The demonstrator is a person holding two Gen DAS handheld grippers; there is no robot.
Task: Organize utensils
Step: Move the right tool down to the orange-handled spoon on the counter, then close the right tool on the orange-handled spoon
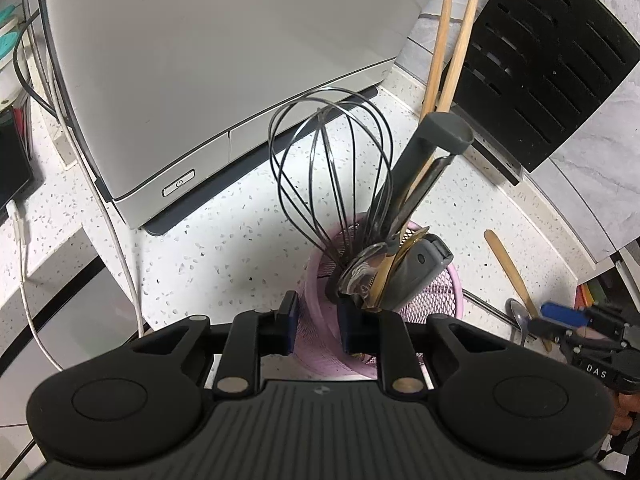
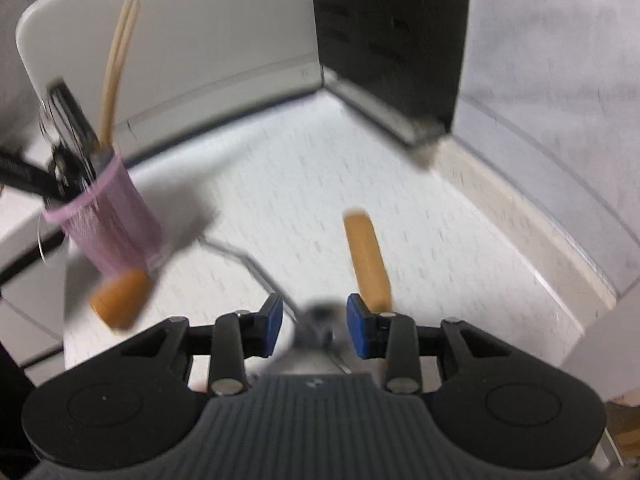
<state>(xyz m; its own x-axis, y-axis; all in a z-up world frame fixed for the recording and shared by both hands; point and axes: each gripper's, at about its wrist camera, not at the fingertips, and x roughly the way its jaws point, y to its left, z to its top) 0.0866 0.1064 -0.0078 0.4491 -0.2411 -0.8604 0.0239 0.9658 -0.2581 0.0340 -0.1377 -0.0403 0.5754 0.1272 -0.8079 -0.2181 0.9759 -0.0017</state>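
Note:
A pink mesh holder (image 1: 436, 292) stands on the speckled counter. It holds a wire whisk (image 1: 332, 168), wooden chopsticks (image 1: 452, 40), grey tongs (image 1: 432, 140), a spoon and a peeler. My left gripper (image 1: 318, 322) is shut on the holder's near wall, one pad outside and one inside. To the right, a metal spoon (image 1: 519, 316) and a wooden stick (image 1: 508, 268) lie on the counter. My right gripper (image 2: 316, 318) is open, its blue pads either side of the spoon's bowl (image 2: 320, 316) with a gap on both sides. The stick (image 2: 366, 256) runs under its right finger. This view is blurred.
A white appliance (image 1: 200, 60) stands behind the holder, a black slotted block (image 1: 540, 60) in the corner by the tiled wall. Cables (image 1: 120, 260) hang by the counter's left edge. A stubby orange-brown thing (image 2: 120, 296) lies at the holder's (image 2: 112, 220) foot.

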